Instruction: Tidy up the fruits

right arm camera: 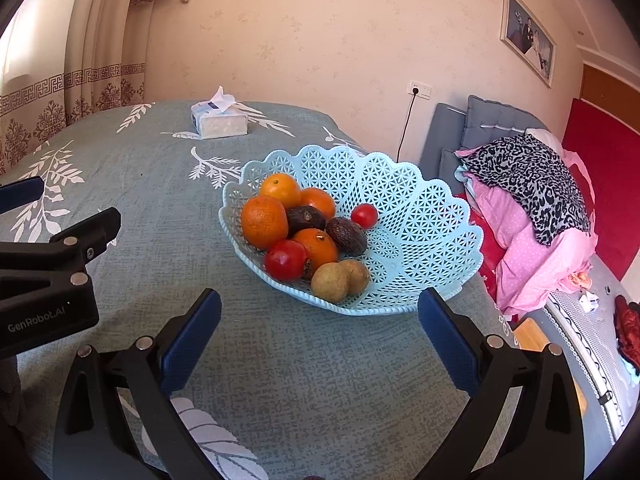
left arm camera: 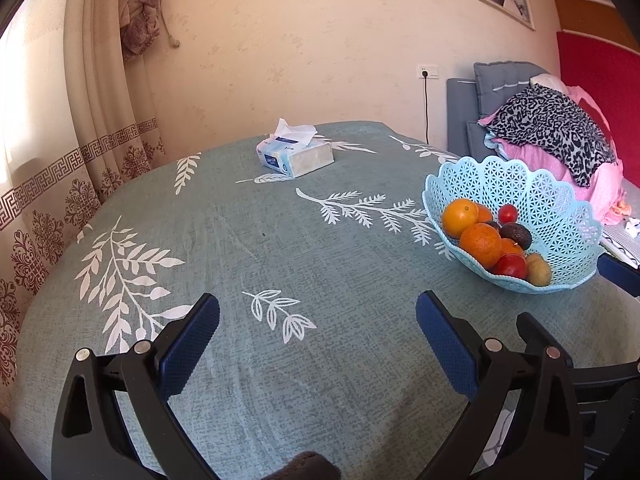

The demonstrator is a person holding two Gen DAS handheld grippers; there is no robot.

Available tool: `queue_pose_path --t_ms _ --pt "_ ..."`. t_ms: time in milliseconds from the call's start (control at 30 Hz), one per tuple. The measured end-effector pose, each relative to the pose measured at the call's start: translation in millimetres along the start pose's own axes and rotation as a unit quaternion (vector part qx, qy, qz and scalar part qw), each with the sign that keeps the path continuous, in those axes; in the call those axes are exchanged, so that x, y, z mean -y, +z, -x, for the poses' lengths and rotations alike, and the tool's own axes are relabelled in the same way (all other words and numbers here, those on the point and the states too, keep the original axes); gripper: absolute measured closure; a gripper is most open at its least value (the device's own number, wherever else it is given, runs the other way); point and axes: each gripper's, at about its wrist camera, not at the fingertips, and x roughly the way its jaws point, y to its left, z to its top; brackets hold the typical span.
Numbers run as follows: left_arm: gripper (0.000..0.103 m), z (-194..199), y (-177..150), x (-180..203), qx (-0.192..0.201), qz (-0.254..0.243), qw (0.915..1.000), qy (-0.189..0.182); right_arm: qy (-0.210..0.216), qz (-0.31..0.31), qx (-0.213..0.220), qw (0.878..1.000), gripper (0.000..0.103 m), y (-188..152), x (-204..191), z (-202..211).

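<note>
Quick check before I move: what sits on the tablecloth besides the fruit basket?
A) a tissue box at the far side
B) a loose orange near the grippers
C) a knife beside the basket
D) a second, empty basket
A: the tissue box stands alone at the far side of the tablecloth, and all the fruit lies inside the light blue basket.

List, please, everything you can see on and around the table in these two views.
basket: one, light blue, on the table's right
oranges: four, in the basket
tomatoes: two, red, in the basket
avocados: two, dark, in the basket
potatoes: two, tan, at the basket's front
tissue box: one, white-blue, far side
tablecloth: grey-green, white leaves
bedding: pink and leopard-print, right
left gripper: jaws open, empty
right gripper: jaws open, empty
</note>
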Motion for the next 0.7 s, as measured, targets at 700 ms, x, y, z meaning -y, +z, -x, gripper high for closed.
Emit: queue_pose_path --t_ms 700 --pt "0.005 3 1 10 0.005 -0.023 0.9997 -0.006 -0.016 -0.012 0.008 1.0 0.003 -1 4 1"
